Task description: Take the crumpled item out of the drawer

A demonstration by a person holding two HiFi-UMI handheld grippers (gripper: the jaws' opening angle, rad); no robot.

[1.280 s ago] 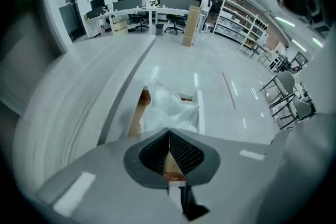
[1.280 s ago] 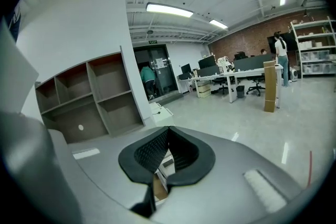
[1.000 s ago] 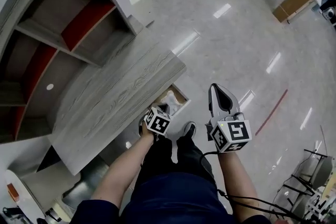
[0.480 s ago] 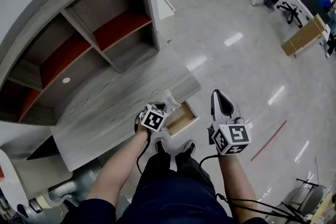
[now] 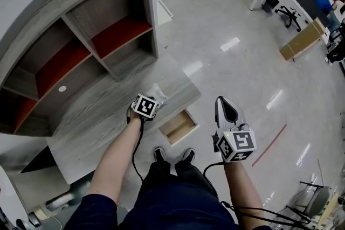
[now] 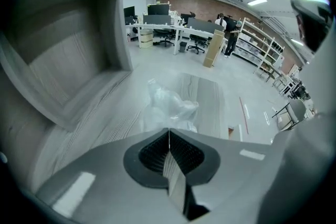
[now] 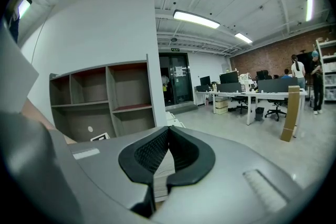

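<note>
Left tool (image 6: 169,132) clenched on crumpled item (image 6: 167,107), over table (image 5: 102,110), left of open drawer (image 5: 178,126). Hold pinch firm, lower onto bare table, release only once resting. Park right tool (image 7: 168,131), clenched empty, clear at right.

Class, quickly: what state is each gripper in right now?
Left gripper: closed on the crumpled plastic.
Right gripper: closed, holding nothing.

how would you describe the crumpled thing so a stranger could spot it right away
Find the grey wood-grain desk top beside the shelf unit, with its open drawer. Above that top, pinched in the left claw, is a wad of crumpled clear plastic, the only wrinkled, see-through thing there.
</note>
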